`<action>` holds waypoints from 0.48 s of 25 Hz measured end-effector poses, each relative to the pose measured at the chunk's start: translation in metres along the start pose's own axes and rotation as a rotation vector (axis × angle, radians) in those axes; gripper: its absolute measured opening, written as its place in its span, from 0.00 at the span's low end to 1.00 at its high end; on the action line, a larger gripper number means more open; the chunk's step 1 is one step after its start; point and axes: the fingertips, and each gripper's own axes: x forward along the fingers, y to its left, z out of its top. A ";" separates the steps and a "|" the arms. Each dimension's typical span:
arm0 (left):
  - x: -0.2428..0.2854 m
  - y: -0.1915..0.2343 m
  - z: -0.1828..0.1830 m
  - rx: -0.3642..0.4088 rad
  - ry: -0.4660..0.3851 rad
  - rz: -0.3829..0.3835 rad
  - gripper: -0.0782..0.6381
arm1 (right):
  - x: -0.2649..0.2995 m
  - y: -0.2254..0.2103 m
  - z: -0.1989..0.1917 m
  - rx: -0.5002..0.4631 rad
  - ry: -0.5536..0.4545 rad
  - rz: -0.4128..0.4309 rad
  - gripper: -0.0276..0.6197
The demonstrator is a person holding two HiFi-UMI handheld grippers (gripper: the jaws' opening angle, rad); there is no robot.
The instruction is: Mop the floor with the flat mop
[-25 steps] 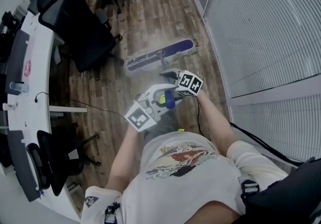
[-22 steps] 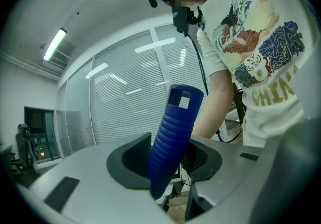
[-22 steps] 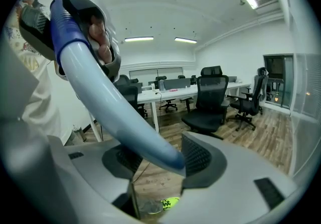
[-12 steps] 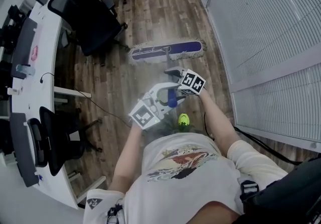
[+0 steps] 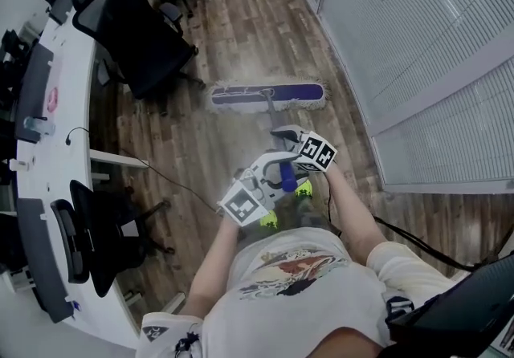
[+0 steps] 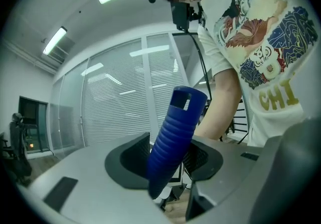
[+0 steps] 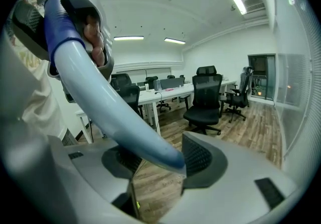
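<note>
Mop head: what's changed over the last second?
The mop head has swung from slanted to lying straight across the head view, and both of the person's yellow-green shoes now show. Left gripper and right gripper stay clamped on the mop handle.

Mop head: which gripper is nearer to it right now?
Right. The right gripper clamps the handle lower down, closer to the mop head; the left gripper holds the blue grip at the top end, farther back toward the person.

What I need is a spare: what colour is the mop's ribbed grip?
Ribbed grip: blue, best in the left gripper view.
</note>
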 end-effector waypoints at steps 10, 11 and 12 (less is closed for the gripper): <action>-0.054 -0.103 0.022 -0.015 -0.046 -0.094 0.33 | -0.001 0.110 -0.012 0.074 -0.003 -0.089 0.36; -0.057 -0.107 0.027 -0.013 -0.057 -0.099 0.33 | -0.002 0.115 -0.009 0.081 -0.007 -0.101 0.36; -0.062 -0.110 0.030 -0.014 -0.064 -0.103 0.33 | -0.003 0.119 -0.007 0.087 -0.005 -0.108 0.36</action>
